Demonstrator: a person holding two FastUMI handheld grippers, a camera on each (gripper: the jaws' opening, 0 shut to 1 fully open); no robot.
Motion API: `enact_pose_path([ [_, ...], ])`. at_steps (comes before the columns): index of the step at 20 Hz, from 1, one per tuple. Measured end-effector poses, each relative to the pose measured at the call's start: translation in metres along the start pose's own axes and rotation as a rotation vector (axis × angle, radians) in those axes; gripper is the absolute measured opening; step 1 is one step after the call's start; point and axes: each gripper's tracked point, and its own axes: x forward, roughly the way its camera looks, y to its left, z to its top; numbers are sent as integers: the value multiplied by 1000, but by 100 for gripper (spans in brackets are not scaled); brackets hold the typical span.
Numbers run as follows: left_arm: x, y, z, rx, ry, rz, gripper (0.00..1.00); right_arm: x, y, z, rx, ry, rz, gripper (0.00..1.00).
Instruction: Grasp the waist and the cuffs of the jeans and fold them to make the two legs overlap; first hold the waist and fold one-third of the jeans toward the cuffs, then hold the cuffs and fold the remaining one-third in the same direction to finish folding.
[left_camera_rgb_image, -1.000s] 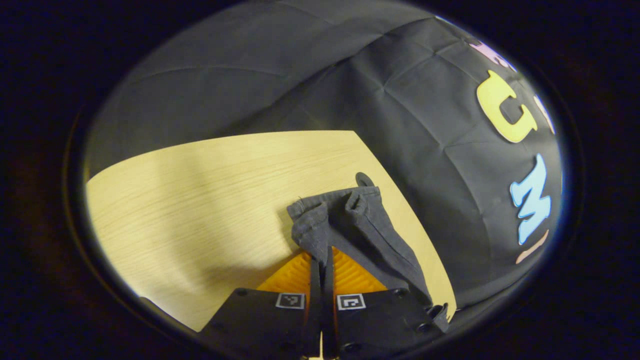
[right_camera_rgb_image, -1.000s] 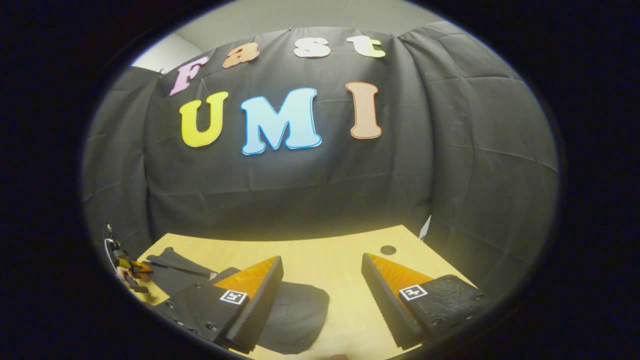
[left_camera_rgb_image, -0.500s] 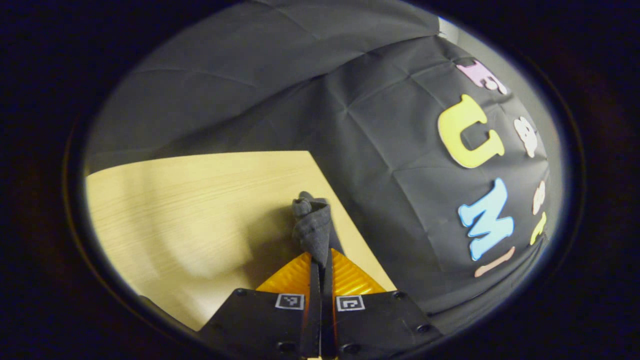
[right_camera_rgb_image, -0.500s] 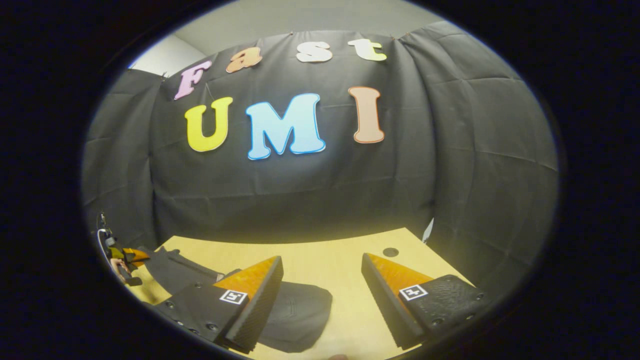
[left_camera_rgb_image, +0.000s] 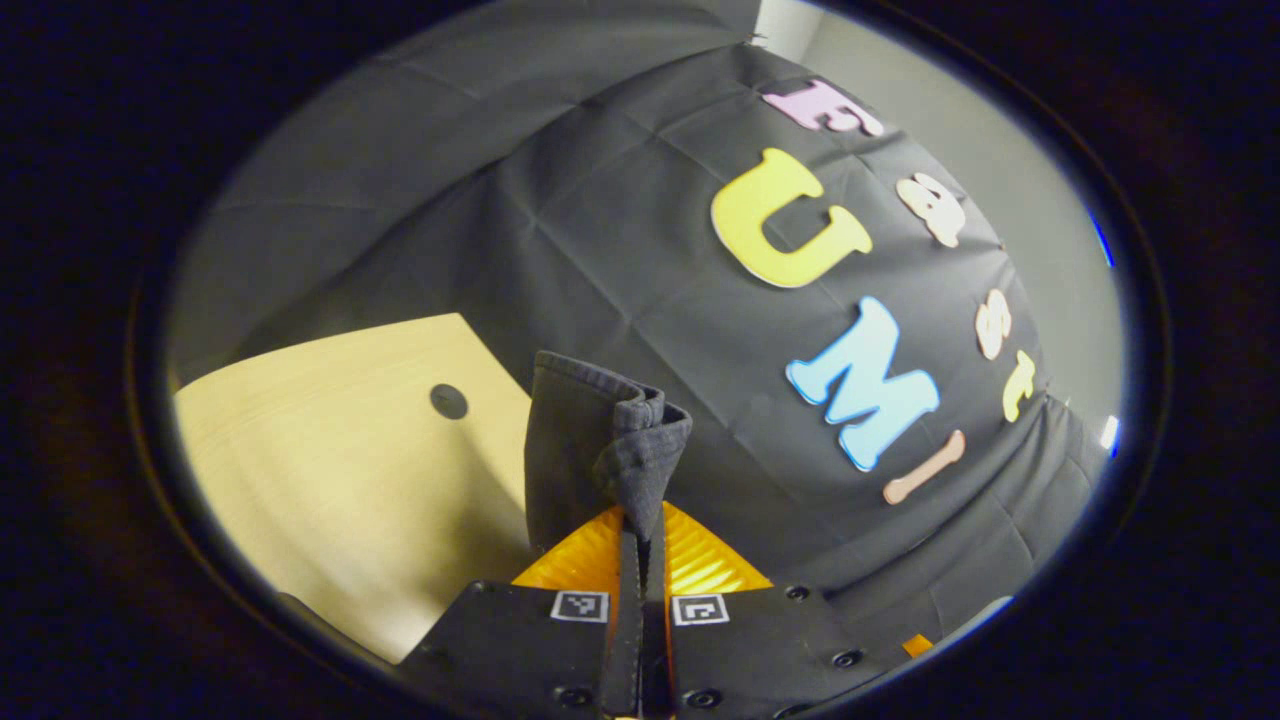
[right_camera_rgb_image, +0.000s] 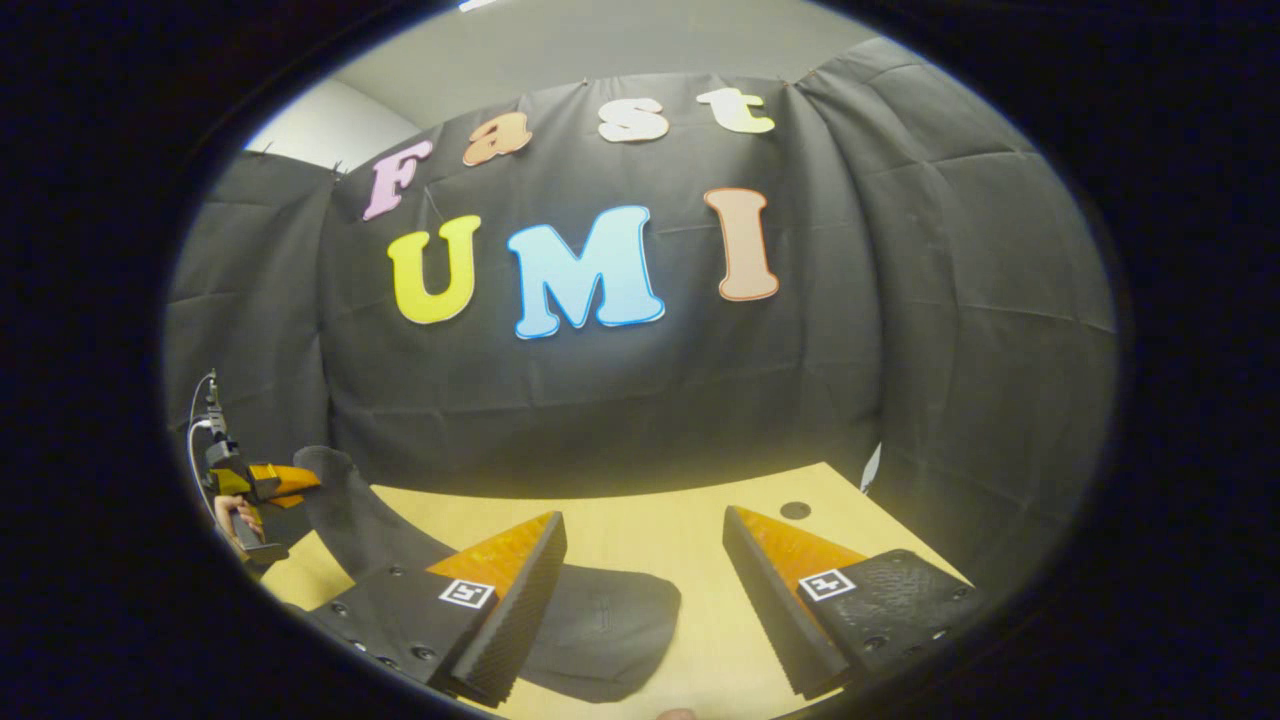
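The dark grey jeans (left_camera_rgb_image: 598, 440) hang bunched from my left gripper (left_camera_rgb_image: 641, 522), which is shut on their cuff end and holds it above the table. In the right gripper view the same left gripper (right_camera_rgb_image: 272, 482) is at the far left, with the lifted leg (right_camera_rgb_image: 345, 505) arching down from it to the rest of the jeans (right_camera_rgb_image: 612, 625) lying on the table. My right gripper (right_camera_rgb_image: 645, 548) hovers open just over that lying part; nothing is between its fingers, and its left finger (right_camera_rgb_image: 505, 590) hides part of the fabric.
The light wooden table (left_camera_rgb_image: 330, 470) has a small round hole (left_camera_rgb_image: 449, 401), also seen as a dark hole (right_camera_rgb_image: 795, 510) near the far right corner. A hand (right_camera_rgb_image: 236, 522) holds the left gripper. Black cloth walls stand close behind the table edges.
My left gripper has raised the cuff end off the table and swung toward the wall, so the leg now hangs in the air. The right gripper has stayed open and tilted up slightly.
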Motion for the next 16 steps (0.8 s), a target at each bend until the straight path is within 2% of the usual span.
enact_pose_path([
  [6, 6, -101, -86, 44, 156, -140, 9, -10, -7, 5, 42, -23, 10, 94],
  [9, 6, -135, -146, 51, 254, -186, 9, -13, -9, 4, 45, -25, 20, 95],
  [12, 7, -153, -211, 47, 363, -202, 9, -9, -14, -2, 24, -16, 26, 95],
  [16, -5, -140, -307, 111, 530, -144, 9, -1, -17, -8, 12, -5, 46, 95],
])
